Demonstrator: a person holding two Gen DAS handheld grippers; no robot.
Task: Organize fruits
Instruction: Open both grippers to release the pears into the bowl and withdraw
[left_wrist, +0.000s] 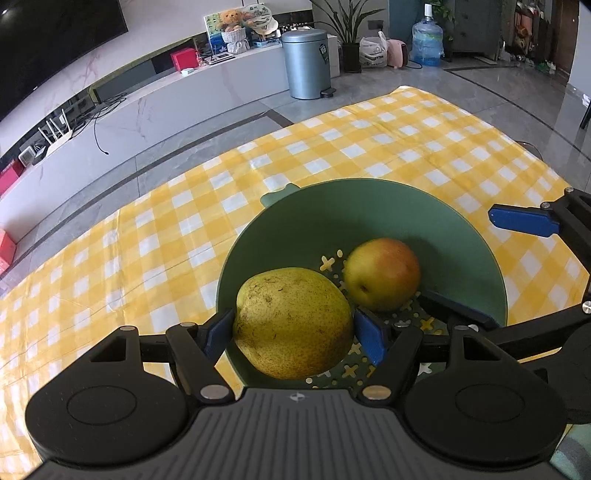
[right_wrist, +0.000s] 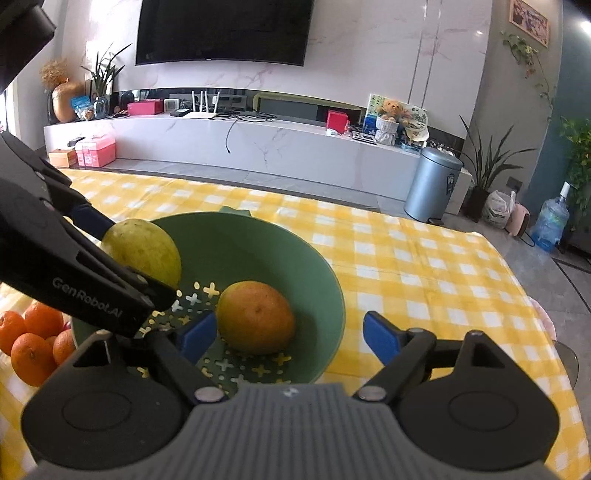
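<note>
My left gripper (left_wrist: 293, 332) is shut on a speckled yellow-green pear (left_wrist: 291, 321) and holds it over the near left side of a green perforated bowl (left_wrist: 369, 206). A red-yellow apple (left_wrist: 382, 273) lies in the bowl. My right gripper (right_wrist: 288, 332) is open and empty, its left finger inside the bowl beside the apple (right_wrist: 255, 317), its right finger outside the rim. In the right wrist view the pear (right_wrist: 142, 251) hangs above the bowl (right_wrist: 295, 254) in the left gripper (right_wrist: 122, 258). The right gripper's fingers (left_wrist: 524, 219) show in the left wrist view.
Several oranges (right_wrist: 33, 339) lie on the yellow checked tablecloth (right_wrist: 424, 266) left of the bowl. The table's far edge runs past the bowl, with floor, a TV cabinet and a grey bin (left_wrist: 304, 62) beyond.
</note>
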